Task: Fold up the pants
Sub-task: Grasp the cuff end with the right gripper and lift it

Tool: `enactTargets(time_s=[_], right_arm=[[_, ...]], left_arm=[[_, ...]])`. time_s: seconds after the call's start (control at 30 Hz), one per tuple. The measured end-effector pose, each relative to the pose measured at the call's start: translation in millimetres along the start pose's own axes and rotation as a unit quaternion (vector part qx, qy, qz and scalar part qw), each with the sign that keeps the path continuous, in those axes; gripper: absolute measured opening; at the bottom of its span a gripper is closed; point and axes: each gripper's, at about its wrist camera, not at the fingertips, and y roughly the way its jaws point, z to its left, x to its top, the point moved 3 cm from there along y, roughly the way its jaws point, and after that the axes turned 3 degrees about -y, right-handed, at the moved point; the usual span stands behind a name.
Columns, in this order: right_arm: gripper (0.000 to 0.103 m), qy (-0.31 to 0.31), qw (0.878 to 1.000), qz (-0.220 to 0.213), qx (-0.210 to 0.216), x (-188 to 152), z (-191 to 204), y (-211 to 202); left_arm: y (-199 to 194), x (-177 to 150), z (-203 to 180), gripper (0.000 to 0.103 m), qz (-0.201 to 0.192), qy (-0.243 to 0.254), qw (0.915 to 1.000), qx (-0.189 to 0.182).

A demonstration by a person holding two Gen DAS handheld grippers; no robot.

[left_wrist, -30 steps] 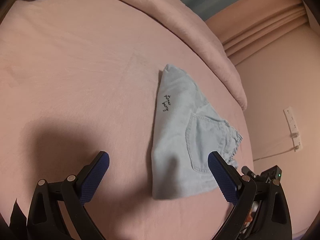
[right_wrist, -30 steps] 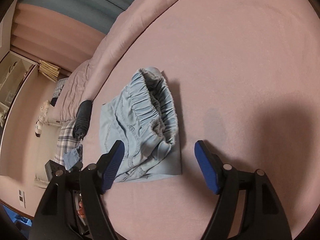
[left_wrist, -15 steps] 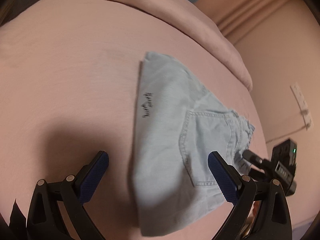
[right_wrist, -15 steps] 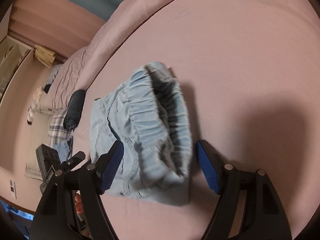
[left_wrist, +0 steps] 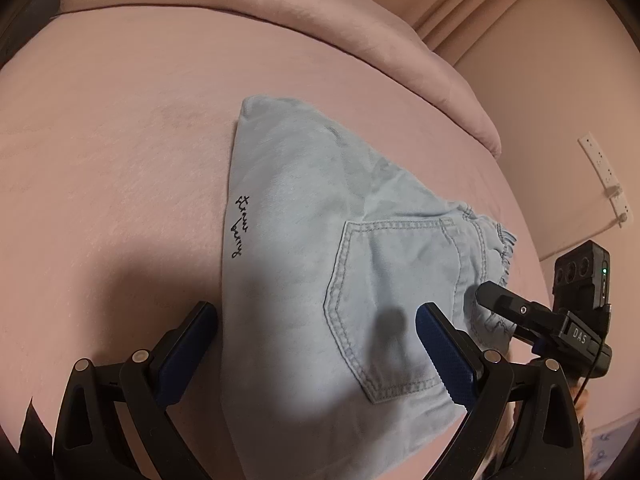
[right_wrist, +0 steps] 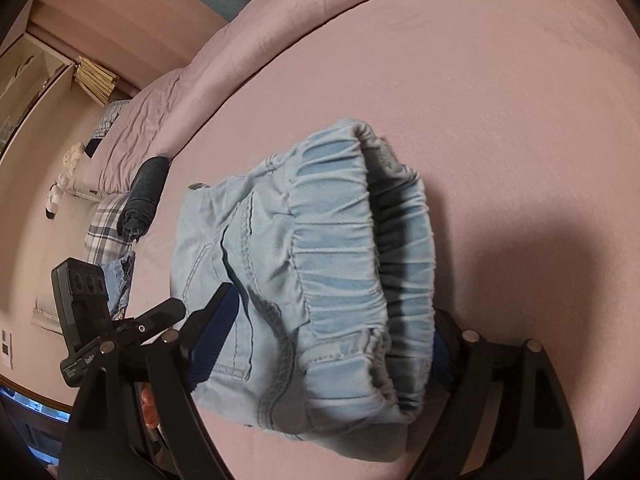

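Light blue denim pants (left_wrist: 312, 216) lie folded into a compact stack on the pink bed, back pocket (left_wrist: 396, 304) facing up, black script near the fold edge. My left gripper (left_wrist: 316, 336) is open, its blue pads straddling the near end of the stack. In the right wrist view the elastic waistband (right_wrist: 348, 240) bulges toward me. My right gripper (right_wrist: 324, 340) is open, its fingers (right_wrist: 212, 332) on either side of the waistband end; the right pad is mostly hidden behind cloth. The right gripper also shows in the left wrist view (left_wrist: 520, 316).
A pink duvet (left_wrist: 280, 4) is bunched along the far side of the bed. A rolled dark garment (right_wrist: 144, 196) and a plaid cloth (right_wrist: 104, 228) lie at the bed's left edge. A wall socket strip (left_wrist: 604, 176) is on the right wall.
Both grippers have moved in toward the folded pants from opposite ends and now straddle it. The pants fill far more of both views. Both stay open.
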Motion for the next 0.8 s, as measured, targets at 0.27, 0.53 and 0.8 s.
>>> enactTargets(time_s=[0.27, 0.53, 0.8], right_arm=[[0.074, -0.046, 0.998, 0.007, -0.041, -2.3, 16.8, -0.8], [0.064, -0.049, 0.998, 0.02, -0.035, 5.4, 5.2, 4.7], [0.072, -0.062, 0.997, 0.027, -0.041, 5.0, 9.5, 12.0]], left_arm=[[3.3, -2.1, -5.4, 0.099, 0.005, 0.011, 0.9999, -0.01], [4.8, -1.6, -4.0, 0.097, 0.005, 0.009, 0.9998, -0.019], [5.4, -0.6, 2.9, 0.062, -0.001, -0.01, 0.9999, -0.004]])
